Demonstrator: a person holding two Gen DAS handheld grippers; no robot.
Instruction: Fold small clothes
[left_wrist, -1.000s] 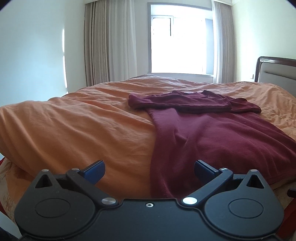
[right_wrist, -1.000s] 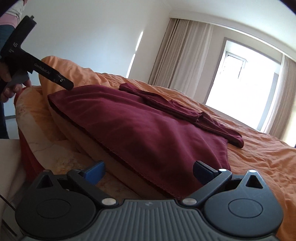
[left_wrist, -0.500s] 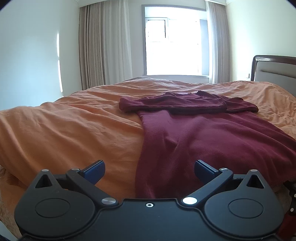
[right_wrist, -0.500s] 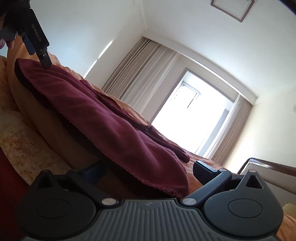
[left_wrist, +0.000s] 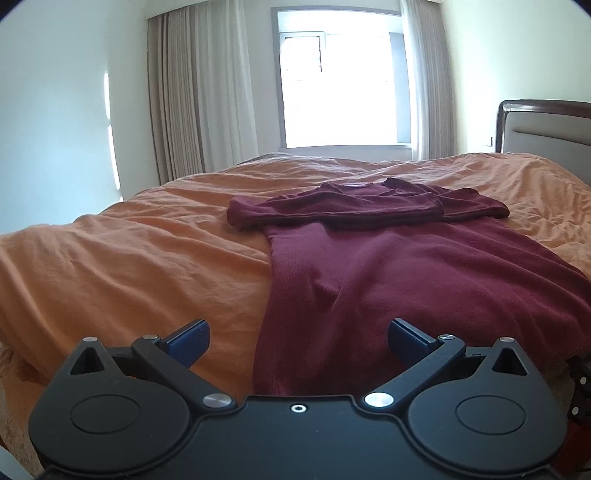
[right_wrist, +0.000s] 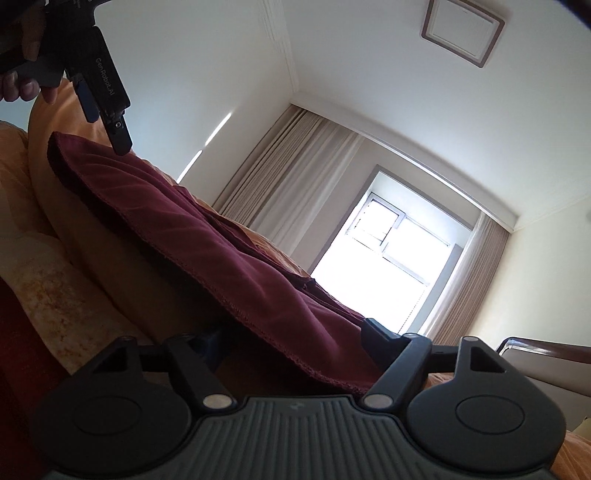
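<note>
A maroon long-sleeved shirt (left_wrist: 406, 266) lies flat on the orange bed cover (left_wrist: 129, 258), sleeves folded across its far end, hem hanging over the near bed edge. My left gripper (left_wrist: 297, 338) is open, just short of the hem's left corner. In the right wrist view the shirt (right_wrist: 207, 240) hangs over the bed edge. My right gripper (right_wrist: 291, 339) is open and tilted upward, with the hem's right corner between its fingers (right_wrist: 376, 334). The left gripper (right_wrist: 107, 107) also shows there, above the hem's other corner.
The bed's headboard (left_wrist: 546, 129) stands at the right. A curtained window (left_wrist: 340, 81) is behind the bed. A patterned sheet (right_wrist: 48, 295) and dark red bed base lie below the cover's edge. A ceiling vent (right_wrist: 461, 29) shows overhead.
The left gripper rose and moved in toward the shirt's hem. The right gripper dropped low, tilted upward, and slid its open fingers around the hem's right corner.
</note>
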